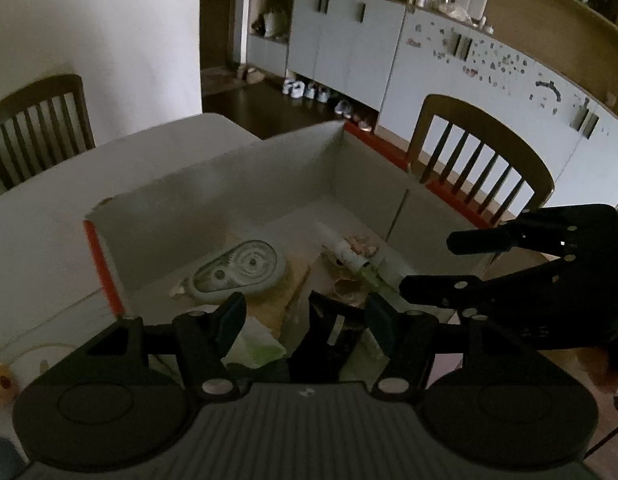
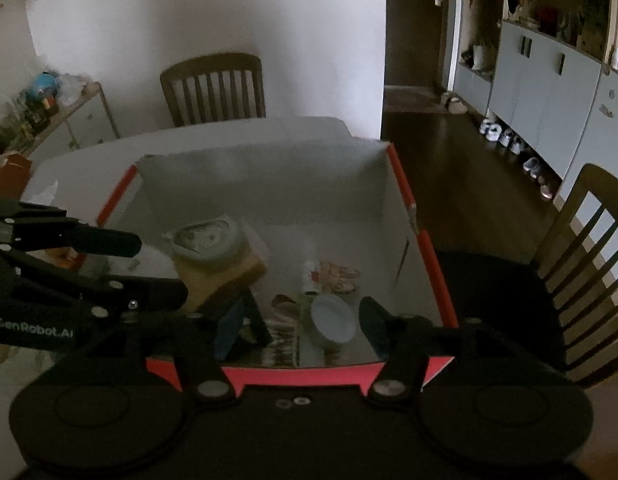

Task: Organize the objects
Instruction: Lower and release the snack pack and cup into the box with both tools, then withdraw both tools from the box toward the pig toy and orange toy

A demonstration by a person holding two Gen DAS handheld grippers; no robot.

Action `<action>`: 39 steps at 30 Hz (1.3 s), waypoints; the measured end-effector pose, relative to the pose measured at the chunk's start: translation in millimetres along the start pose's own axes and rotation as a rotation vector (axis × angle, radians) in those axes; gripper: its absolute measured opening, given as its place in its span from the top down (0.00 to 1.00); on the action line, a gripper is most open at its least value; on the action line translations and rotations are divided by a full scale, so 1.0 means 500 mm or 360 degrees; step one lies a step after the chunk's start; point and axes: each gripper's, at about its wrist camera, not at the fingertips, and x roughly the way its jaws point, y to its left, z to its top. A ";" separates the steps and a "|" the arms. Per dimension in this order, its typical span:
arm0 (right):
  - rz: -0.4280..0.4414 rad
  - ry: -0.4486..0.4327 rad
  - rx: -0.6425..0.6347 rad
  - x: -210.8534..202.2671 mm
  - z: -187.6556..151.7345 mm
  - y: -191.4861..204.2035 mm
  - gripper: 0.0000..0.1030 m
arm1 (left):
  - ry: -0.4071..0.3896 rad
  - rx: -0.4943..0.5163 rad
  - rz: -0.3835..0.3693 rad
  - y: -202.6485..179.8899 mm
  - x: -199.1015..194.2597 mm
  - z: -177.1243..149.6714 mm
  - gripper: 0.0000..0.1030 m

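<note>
Chairs (image 1: 481, 160) flank the bench (image 1: 37, 240) around the red-edged box (image 2: 425, 248), both grippers' fingers (image 1: 233, 316) apart and empty; only the right view shows a white bowl (image 2: 333, 320).

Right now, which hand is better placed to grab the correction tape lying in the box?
Left. The correction tape lies just ahead of the left gripper, whose jaws stand open. The right gripper hovers over a white dish towards the other side of the box.
</note>
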 end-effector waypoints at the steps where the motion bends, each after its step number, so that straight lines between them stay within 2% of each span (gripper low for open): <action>1: 0.0006 -0.0011 -0.0005 -0.007 0.001 0.005 0.38 | -0.0013 0.0001 0.0001 0.002 -0.007 -0.001 0.37; 3: 0.0011 -0.0028 -0.0010 -0.019 0.003 0.014 0.37 | -0.0037 0.0006 0.0000 0.005 -0.024 -0.004 0.37; 6: 0.0011 -0.0057 -0.0016 -0.037 0.003 0.030 0.30 | -0.0070 0.0015 0.0001 0.009 -0.050 -0.009 0.37; 13: 0.0024 -0.0099 0.0010 -0.071 0.000 0.069 0.27 | -0.0135 0.0012 0.0028 0.030 -0.109 -0.028 0.37; 16: 0.0023 -0.0103 0.0006 -0.079 -0.001 0.093 0.25 | -0.0150 0.0005 0.0023 0.044 -0.131 -0.039 0.27; 19: 0.0025 -0.0109 0.0003 -0.083 -0.002 0.120 0.23 | -0.0169 -0.0005 0.0020 0.061 -0.153 -0.054 0.27; 25: 0.0052 -0.0133 0.0008 -0.095 -0.005 0.175 0.14 | -0.0187 -0.0040 0.0031 0.106 -0.192 -0.077 0.26; 27: 0.0066 -0.0140 0.0011 -0.097 -0.003 0.195 0.11 | -0.0193 -0.0057 0.0030 0.124 -0.206 -0.089 0.22; 30: 0.0075 -0.0150 0.0014 -0.094 -0.003 0.229 0.04 | -0.0195 -0.0087 0.0034 0.156 -0.222 -0.105 0.20; 36: 0.0090 -0.0143 0.0023 -0.079 -0.003 0.290 0.02 | -0.0172 -0.0153 0.0062 0.221 -0.243 -0.137 0.20; 39: 0.0098 -0.0124 0.0021 -0.069 -0.005 0.321 0.02 | -0.0169 -0.0190 0.0078 0.252 -0.251 -0.154 0.14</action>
